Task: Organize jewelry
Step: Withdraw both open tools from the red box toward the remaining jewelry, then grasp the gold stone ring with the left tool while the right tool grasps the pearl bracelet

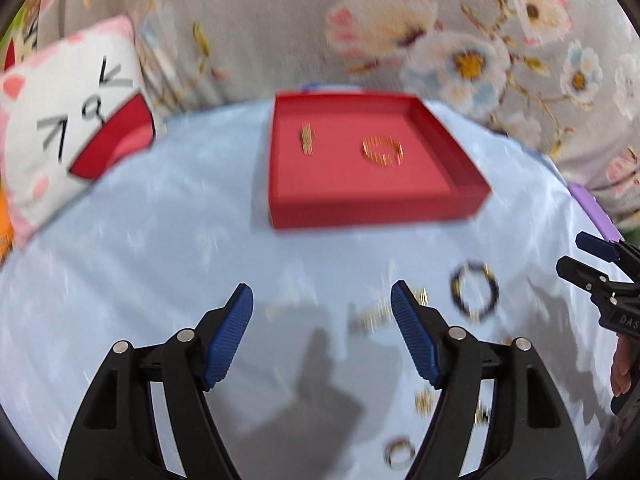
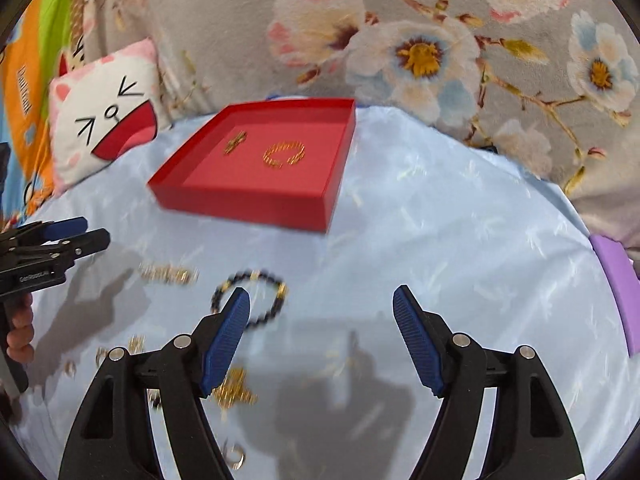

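- Red tray [image 1: 372, 210]: shallow, open, set on the pale blue cloth [image 1: 140, 272] toward its far side, in front of a floral fabric [image 1: 460, 32] backdrop. Destination for the jewelry, as judged from the task.
- Contents of tray, 2 items: 1 gold bracelet [image 1: 383, 151] lying flat as a ring near the middle of the floor; 1 small gold piece [image 1: 307, 139] to its left, too blurred to identify further. These 2 count as done.
- Loose on the cloth, not yet sorted:
  - 1 dark beaded bracelet [image 2: 256, 300] with gold accents, near the tray-facing side of the loose group, partly behind the right tool's left finger in the right wrist view.
  - 1 gold chain [image 2: 170, 274], stretched out to the left of the beaded bracelet.
  - 1 gold cluster [image 2: 234, 392] nearer the cameras, just beside the right tool's left finger.
  - Several small rings, including 1 ring [image 1: 400, 454] at the bottom of the left wrist view; exact count cannot be told through the motion blur.
- Left gripper [image 1: 322, 300]: fingers spread wide, nothing between them, above bare cloth left of the loose pieces.
- Right gripper [image 2: 322, 300]: fingers likewise spread wide and unloaded, above the cloth to the right of the beaded bracelet.
- Bystanders: cat-face cushion [image 1: 72, 120] to the left of the tray; purple object [image 2: 616, 280] at the cloth's right edge.
- Progress estimate: early; more pieces remain outside the tray than in it.
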`<state>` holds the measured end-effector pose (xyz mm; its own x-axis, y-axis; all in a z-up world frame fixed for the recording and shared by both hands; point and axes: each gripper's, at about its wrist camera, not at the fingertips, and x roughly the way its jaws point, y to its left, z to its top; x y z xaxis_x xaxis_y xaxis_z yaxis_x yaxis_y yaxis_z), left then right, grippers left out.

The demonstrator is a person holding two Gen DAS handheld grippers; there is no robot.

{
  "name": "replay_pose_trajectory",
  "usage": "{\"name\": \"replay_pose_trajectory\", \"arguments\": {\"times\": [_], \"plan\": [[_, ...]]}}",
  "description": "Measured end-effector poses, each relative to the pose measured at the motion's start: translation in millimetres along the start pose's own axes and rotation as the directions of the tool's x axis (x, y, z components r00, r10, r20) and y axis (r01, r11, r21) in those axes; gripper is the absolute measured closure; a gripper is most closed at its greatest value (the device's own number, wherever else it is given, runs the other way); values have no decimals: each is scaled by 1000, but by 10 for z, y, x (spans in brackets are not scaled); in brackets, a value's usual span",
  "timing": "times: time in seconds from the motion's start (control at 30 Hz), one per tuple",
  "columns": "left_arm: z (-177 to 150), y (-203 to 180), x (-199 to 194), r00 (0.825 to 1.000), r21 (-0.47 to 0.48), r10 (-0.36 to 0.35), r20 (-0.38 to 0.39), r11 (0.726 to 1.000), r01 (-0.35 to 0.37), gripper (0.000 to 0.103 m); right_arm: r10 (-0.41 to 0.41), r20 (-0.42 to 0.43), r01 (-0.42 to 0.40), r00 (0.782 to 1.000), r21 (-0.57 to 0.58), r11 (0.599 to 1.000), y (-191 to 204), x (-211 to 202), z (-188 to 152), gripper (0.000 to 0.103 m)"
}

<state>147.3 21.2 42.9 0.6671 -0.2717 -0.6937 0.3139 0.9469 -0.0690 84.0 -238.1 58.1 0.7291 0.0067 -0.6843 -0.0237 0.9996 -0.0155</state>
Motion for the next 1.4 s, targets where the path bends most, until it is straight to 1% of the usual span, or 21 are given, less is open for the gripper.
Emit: {"name": "replay_pose_trajectory", "arguments": {"times": [0.13,0.23,0.33,0.43,0.53,0.63,0.77,0.87,0.93,1.0,1.07,1.1,1.4], "plan": [[-311,-15,-65,1000,-9,30,-9,1000,-30,34,37,-32,-37,999,11,999,87,-95,-307,31],[-508,-25,-132,1000,-21,19,-11,1000,-19,34,68,-50,-67,996,31,997,128,-122,-442,31],[-639,-79,-194,1000,-6,1,-10,1000,-1,34,92,-47,-90,995,50,995,158,-130,-558,31],[-743,-178,-266,1000,16,-18,-11,1000,18,34,99,-52,-96,994,68,993,168,-100,-617,31],[-830,-293,-285,999,51,-19,-30,998,21,34,90,-53,-86,995,72,994,174,-79,-639,31],[-891,-395,-263,999,79,-10,-50,997,13,35,100,-54,-95,994,84,992,173,-60,-648,31],[-920,-444,-163,995,83,-20,-96,996,28,46,95,-63,-90,994,80,993,188,-22,-665,31],[-915,-456,-146,995,79,-14,-96,997,21,51,97,-70,-91,993,81,993,196,6,-676,31],[-916,-471,-139,995,85,5,-95,996,4,56,92,-69,-87,993,74,993,213,10,-683,31],[-906,-468,-138,996,80,15,-93,997,-8,71,90,-68,-85,994,65,994,229,10,-687,31],[-895,-440,-139,996,68,11,-92,998,-5,78,87,-66,-83,994,59,995,247,4,-689,31],[-888,-427,-138,996,64,4,-92,998,2,84,87,-66,-83,994,57,995,253,3,-689,31],[-876,-353,-160,997,52,-22,-80,998,26,85,94,-62,-91,994,44,995,273,-1,-688,31]]}}
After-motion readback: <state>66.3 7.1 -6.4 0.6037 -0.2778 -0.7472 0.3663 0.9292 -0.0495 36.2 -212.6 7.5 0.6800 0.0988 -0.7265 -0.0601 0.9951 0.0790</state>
